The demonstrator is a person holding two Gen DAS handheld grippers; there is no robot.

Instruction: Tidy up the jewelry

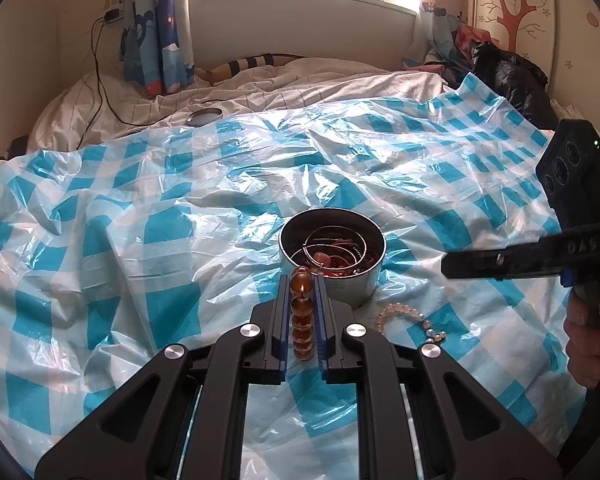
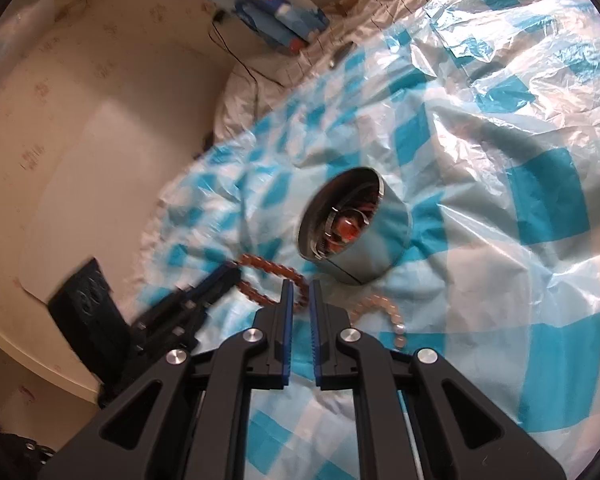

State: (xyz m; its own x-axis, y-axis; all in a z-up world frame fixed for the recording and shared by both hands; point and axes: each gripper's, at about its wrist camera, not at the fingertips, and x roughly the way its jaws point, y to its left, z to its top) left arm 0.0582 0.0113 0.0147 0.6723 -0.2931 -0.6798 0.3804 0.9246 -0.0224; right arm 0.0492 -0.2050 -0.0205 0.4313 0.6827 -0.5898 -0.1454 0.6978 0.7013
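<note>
The left gripper (image 1: 302,280) is clamping a bracelet of round, translucent amber beads (image 1: 302,316) between its blue-lined fingers, jaws nearly together, with the strand standing on edge in the gap and its top bead rising just in front of the near rim of a round, shiny metal tin (image 1: 370,280). The tin is sitting open on a crinkled blue-and-white checked plastic sheet (image 1: 160,240) spread over a bed, and is holding thin wire hoops and reddish pieces. A second bracelet of pale pink beads (image 1: 404,314) is lying on the sheet just right of the left gripper, near the tin's base. The right gripper (image 2: 300,286) is hanging over the sheet just short of the tin, its jaws drawn almost together with nothing gripped between them. A round metal lid (image 1: 205,116) is lying far back on the white bedding.
</note>
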